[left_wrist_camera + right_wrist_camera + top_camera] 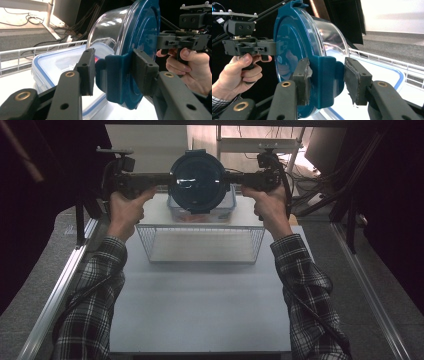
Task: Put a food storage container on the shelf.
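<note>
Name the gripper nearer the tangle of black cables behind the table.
Right. Right gripper sits just left of the cables; left gripper lies beyond the blue-lidded clear tub.

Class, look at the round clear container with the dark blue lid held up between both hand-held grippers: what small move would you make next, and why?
Probably tip the round clear container with the dark blue lid back level, lid up. It hangs on its side, lid facing the person, each hand-held gripper (left, right) at a blue side latch. Below sit a rectangular blue-rimmed box and a white wire basket where it might be set down.
</note>
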Demonstrator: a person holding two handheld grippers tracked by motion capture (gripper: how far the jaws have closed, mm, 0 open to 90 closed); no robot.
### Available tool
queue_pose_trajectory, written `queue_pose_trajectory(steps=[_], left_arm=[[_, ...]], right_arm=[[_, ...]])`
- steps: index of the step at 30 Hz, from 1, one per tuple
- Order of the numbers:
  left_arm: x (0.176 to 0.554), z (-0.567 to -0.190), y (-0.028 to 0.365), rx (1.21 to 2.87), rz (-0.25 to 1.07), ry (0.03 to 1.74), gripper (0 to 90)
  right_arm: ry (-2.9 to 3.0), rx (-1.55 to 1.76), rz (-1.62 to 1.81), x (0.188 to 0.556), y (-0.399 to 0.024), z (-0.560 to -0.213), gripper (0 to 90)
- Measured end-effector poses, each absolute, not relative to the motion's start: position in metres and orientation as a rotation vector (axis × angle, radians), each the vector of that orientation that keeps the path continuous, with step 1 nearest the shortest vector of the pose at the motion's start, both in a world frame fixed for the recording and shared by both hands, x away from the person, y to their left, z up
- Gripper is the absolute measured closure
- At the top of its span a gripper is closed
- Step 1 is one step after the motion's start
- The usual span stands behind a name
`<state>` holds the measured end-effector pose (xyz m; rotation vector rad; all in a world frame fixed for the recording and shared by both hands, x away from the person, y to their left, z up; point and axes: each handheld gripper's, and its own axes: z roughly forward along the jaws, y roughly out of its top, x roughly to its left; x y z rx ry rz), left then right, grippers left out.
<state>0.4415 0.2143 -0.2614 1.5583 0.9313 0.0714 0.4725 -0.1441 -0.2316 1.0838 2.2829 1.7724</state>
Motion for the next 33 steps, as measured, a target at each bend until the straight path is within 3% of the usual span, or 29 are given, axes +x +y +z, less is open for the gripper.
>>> queue_pose_trajectory(steps=[16, 21, 22, 24, 25, 27, 33], left_arm=[[0.45, -0.263, 0.211, 1.56, 0.115, 0.907, 54.0], [0.45, -0.262, 0.206, 1.635, 0.229, 0.949, 53.5], [0.45, -0.264, 0.206, 1.634, 0.217, 0.94, 57.9], [0.451, -0.267, 0.205, 1.616, 0.194, 0.918, 59.3], [0.451, -0.266, 0.205, 1.587, 0.18, 0.919, 56.5], [0.452, -0.265, 0.204, 1.611, 0.207, 0.924, 58.2], [0.444, -0.263, 0.206, 1.605, 0.259, 0.933, 56.6]], right_arm=[[2.264, 1.088, 1.781, 0.484, -0.146, -0.237, 52.9], [2.257, 1.065, 1.776, 0.483, -0.143, -0.236, 49.5], [2.253, 1.071, 1.771, 0.484, -0.142, -0.236, 47.8], [2.23, 1.091, 1.668, 0.485, -0.139, -0.236, 49.2], [2.236, 1.107, 1.613, 0.486, -0.138, -0.237, 56.4], [2.233, 1.097, 1.625, 0.487, -0.14, -0.24, 59.2], [2.197, 1.045, 1.556, 0.48, -0.137, -0.236, 60.9]])
